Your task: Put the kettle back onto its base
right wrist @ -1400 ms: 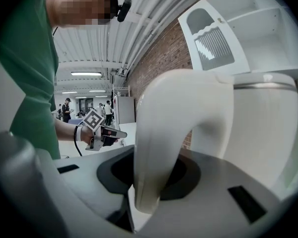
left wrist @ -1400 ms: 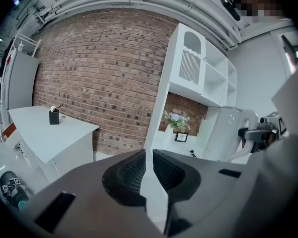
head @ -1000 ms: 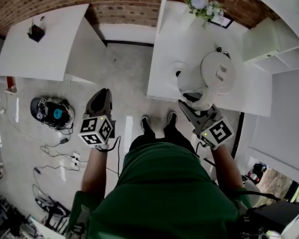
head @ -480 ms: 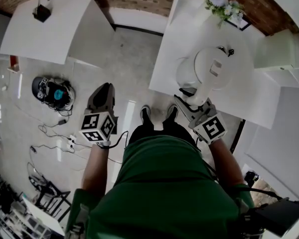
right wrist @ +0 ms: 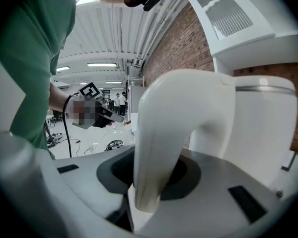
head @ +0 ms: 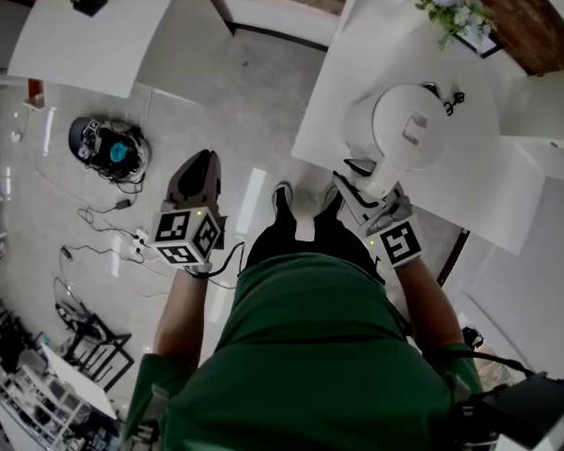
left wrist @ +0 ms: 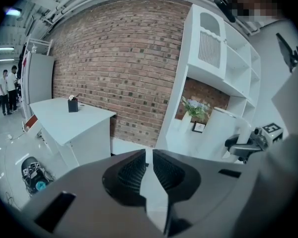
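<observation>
My right tongs [right wrist: 151, 180] clamp the kettle [head: 409, 130] by its handle [right wrist: 159, 133]; the base ahead of them is hidden from me. Left tongs [left wrist: 149, 155]: closed, empty. Grip unchanged from before.

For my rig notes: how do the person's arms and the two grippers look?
The left gripper and the right gripper have grey, wedge-shaped bodies with dark ribbed pads. Each carries a white cube with black square markers. A black cable hangs from the left one. The person wears a green shirt with short sleeves.
</observation>
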A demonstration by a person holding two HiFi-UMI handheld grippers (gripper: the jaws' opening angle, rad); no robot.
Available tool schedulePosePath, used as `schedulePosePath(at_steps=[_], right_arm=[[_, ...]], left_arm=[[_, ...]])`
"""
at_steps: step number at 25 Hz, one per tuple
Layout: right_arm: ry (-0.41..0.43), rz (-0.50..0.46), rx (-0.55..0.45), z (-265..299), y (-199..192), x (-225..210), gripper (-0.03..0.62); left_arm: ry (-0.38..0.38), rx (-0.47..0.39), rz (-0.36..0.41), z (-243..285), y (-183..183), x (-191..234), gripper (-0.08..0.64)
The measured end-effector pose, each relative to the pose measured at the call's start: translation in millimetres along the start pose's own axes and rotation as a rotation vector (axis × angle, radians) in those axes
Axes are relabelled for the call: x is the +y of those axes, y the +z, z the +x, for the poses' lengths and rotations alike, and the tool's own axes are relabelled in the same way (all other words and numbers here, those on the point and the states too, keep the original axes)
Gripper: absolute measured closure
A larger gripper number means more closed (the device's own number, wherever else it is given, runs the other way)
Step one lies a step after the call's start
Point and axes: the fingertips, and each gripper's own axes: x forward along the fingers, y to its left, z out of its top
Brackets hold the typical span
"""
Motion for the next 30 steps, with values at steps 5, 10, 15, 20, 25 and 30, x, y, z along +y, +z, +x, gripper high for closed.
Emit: schedulePosePath(at_steps=[5,10,15,20,25,30], right_arm=[[0.000,-0.007,0.007,6,-12,-2,0.482],[0.004,-0.017,-0.001,7,-19,-4,0.482],[0.027,-0.011,-0.002,8,-24,-3,0.482],[0.037,0.001,0.002,8,-28,-3,0.482],[0.045,-0.019,0.007,9,-32,-4,0.482],[0.048,-0.009,0.015,11,-36,-3,0.480]], left_arm=[[0.016,0.013,0.007,-2,-5,0,0.503],[0.023,0.024,0.014,-3,-9,-5,0.503],[0.022,0.029,0.015,-3,-12,-13,0.503],[0.023,0.036,0.016,-4,-15,-19,0.503],[0.031,0.039,0.015,-7,-18,-20,0.503],[0.036,0.039,0.008,-11,-21,-19,0.503]])
